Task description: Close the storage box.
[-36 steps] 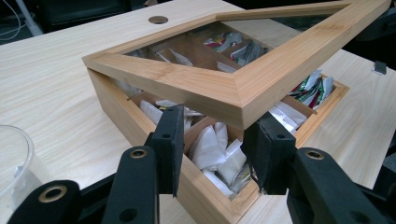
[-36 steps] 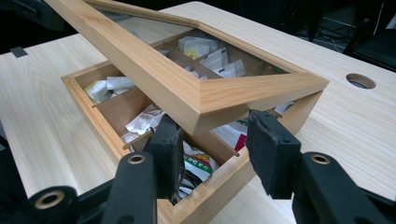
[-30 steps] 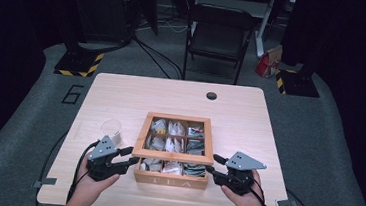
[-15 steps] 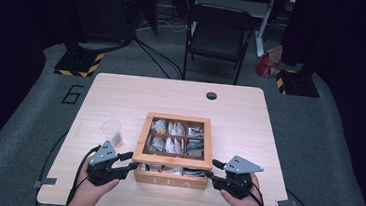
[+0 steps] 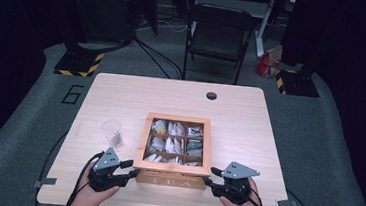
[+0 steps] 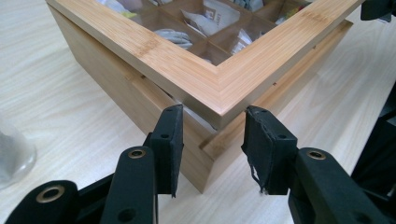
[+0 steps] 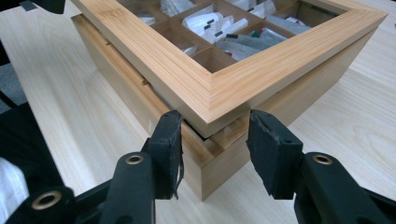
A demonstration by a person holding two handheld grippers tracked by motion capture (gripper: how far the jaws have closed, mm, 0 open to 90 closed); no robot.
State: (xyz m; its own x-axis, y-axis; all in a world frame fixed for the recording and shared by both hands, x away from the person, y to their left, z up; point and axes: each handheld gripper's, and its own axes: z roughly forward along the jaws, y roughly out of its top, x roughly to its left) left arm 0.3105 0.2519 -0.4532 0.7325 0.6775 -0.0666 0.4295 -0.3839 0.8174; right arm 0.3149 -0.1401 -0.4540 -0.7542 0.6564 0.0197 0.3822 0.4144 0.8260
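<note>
Glass cup [image 6: 11, 154] cut off at left gripper view's edge

Right gripper [image 7: 212, 140] fingers astride the raised lid corner [image 7: 219, 100] of the bamboo tea box [image 7: 299, 93].

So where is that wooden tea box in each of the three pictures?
High view: the tea box sits at the table's near middle, between the two grippers.
Left gripper view: one near corner fills the top, just above the jaws.
Right gripper view: the other near corner, just above the jaws.
Shared landmark: the box's framed lid, slightly raised.
</note>
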